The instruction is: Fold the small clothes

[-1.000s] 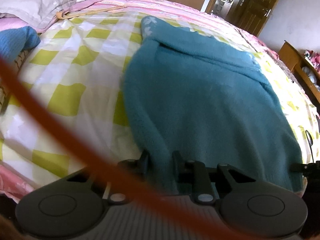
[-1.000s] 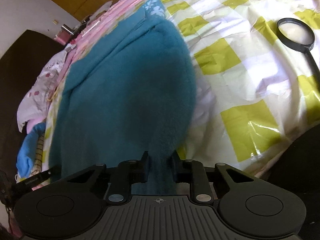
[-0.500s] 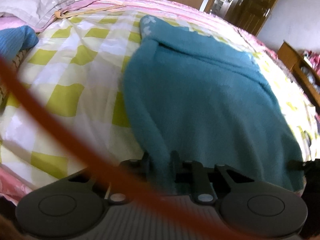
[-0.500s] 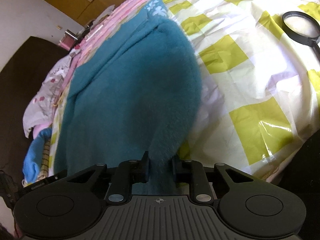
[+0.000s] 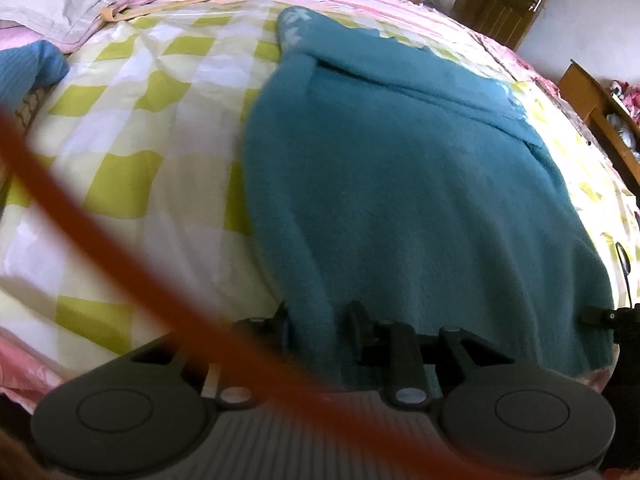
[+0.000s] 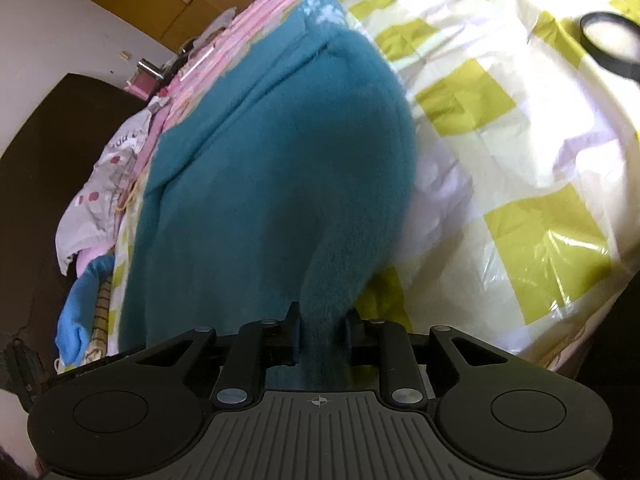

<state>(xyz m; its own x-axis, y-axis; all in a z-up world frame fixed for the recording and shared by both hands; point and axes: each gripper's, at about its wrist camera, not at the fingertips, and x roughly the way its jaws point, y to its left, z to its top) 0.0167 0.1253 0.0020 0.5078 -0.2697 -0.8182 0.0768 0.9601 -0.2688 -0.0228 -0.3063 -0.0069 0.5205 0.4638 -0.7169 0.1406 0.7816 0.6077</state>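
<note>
sweater point(image 5: 420, 208) hem nearer, both tools point(image 5: 320, 322) point(image 6: 320, 330) clamped

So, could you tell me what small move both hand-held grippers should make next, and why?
Probably carry the gripped near edge forward toward the far collar. The left hand-held gripper and right hand-held gripper each pinch a near corner of the fuzzy teal sweater, which lies flat and unfolded on the checkered sheet.

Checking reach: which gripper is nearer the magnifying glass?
Right. The magnifying glass lies on the checked sheet beyond and right of the right gripper; the left gripper holds the teal sweater's opposite edge.
</note>
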